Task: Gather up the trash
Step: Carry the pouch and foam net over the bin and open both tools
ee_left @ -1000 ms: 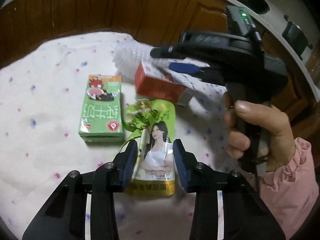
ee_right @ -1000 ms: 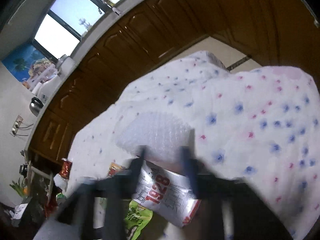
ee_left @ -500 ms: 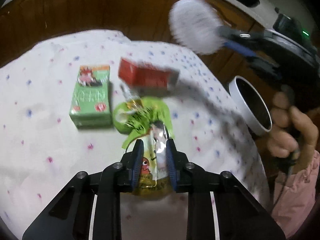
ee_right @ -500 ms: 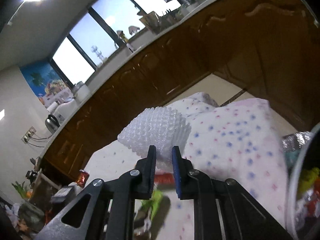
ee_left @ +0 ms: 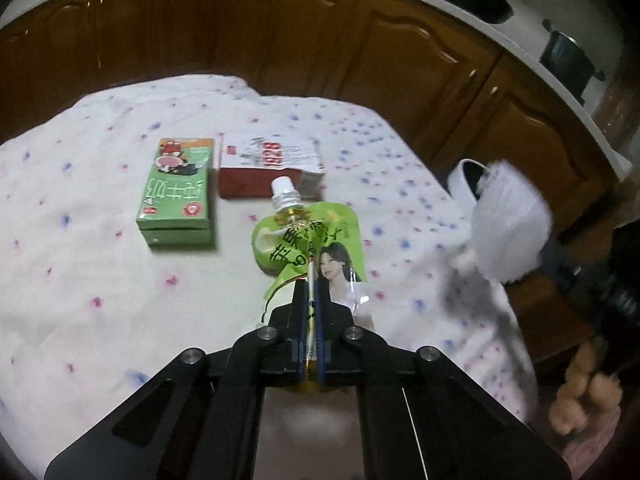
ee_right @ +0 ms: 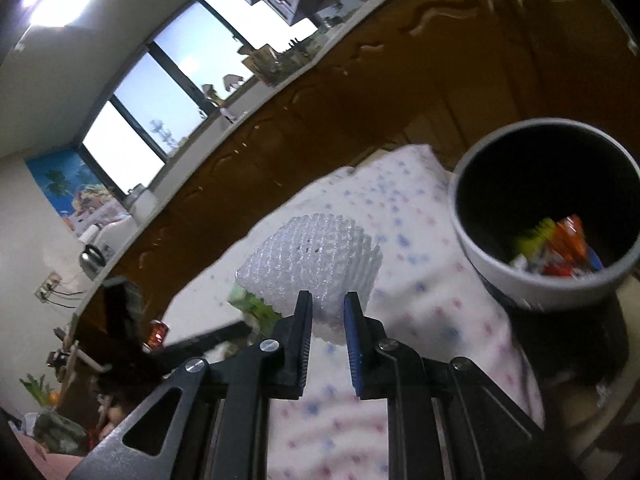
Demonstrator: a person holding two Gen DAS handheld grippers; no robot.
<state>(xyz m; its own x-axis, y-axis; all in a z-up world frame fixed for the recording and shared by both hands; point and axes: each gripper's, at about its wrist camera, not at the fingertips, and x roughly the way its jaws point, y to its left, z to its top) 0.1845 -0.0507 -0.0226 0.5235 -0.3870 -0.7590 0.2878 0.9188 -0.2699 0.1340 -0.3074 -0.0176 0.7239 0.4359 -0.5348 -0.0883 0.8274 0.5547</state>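
My left gripper [ee_left: 310, 292] is shut on the lower end of a green drink pouch [ee_left: 308, 240] with a white cap, which stands tilted above the spotted tablecloth [ee_left: 100, 280]. A green carton [ee_left: 176, 196] and a red and white box [ee_left: 268, 168] lie behind it. My right gripper [ee_right: 326, 312] is shut on a white foam net sleeve [ee_right: 312, 256] and holds it in the air. That sleeve [ee_left: 510, 224] shows blurred at the right of the left wrist view. A white trash bin [ee_right: 472, 240] with wrappers inside stands to the right of the sleeve.
Dark wooden cabinets [ee_left: 280, 32] run behind the table. The bin's rim [ee_left: 460, 184] peeks out past the table's right edge. A hand [ee_left: 580, 392] and pink sleeve are at the lower right. Windows [ee_right: 160, 92] and a worktop with appliances fill the right wrist view's upper left.
My left gripper closed on the green pouch and stood it up off the cloth. My right gripper carried the foam sleeve off the table, to the right, toward the bin.
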